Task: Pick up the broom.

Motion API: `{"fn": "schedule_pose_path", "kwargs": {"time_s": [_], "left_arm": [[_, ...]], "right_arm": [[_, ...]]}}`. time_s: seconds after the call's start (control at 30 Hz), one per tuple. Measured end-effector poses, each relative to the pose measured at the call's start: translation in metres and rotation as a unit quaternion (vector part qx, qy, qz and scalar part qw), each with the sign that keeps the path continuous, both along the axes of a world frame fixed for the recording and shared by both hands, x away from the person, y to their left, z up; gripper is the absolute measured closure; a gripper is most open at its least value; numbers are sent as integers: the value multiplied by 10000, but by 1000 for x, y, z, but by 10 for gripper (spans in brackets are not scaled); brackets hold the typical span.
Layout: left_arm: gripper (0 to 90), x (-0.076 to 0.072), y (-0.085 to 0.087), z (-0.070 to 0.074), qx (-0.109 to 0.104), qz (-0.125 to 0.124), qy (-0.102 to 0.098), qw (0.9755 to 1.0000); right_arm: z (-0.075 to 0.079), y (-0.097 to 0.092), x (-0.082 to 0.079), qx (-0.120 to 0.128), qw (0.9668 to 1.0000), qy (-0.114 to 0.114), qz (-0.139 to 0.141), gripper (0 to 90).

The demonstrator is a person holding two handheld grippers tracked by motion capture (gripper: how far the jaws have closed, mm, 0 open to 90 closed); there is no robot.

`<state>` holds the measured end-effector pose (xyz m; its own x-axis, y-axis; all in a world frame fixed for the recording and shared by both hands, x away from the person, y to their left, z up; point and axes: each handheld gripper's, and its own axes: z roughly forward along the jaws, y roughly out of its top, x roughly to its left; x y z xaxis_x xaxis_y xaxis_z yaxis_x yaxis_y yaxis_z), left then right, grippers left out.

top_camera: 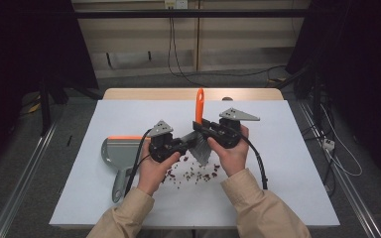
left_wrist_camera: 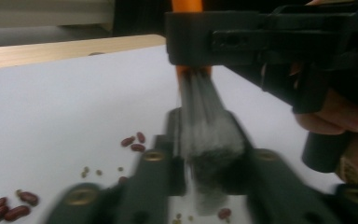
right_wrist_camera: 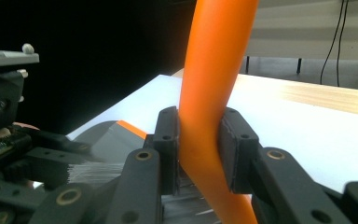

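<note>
1. Right claw point(right_wrist_camera: 199, 149): clamped on orange handle of brush point(right_wrist_camera: 209, 93), held upright over counter point(top_camera: 287, 163)
2. Left claw point(left_wrist_camera: 209, 158): closed on brush bristles
3. Beans point(top_camera: 193, 173): scattered beneath
4. Dustpan point(top_camera: 116, 153): left, flat

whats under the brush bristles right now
Under the grey bristles of the orange-handled brush lies the white table cover, scattered with dark red beans and small greenish bits. The left tongs pinch the bristles, hiding whatever lies directly beneath.

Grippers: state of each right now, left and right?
Left gripper: closed on the brush bristles.
Right gripper: closed on the orange brush handle.
</note>
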<state>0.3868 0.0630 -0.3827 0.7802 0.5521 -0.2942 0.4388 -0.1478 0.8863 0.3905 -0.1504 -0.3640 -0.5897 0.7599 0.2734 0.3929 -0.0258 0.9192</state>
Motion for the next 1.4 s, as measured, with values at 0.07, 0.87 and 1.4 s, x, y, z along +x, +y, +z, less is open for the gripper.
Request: {"fn": "schedule_pose_path", "kwargs": {"time_s": [0.07,0.87,1.4], "left_arm": [[832,-1,1,2,19,-25,-16,10000],[843,5,14,6,24,-178,57,9998],[843,2,8,11,-3,-386,-47,9992]], "right_arm": [[-1,-2,0,90,9999,27,51,712],[-20,-59,-4,0,9976,-43,689,384],[-31,-53,-4,-45,9953,-51,971,361]]}}
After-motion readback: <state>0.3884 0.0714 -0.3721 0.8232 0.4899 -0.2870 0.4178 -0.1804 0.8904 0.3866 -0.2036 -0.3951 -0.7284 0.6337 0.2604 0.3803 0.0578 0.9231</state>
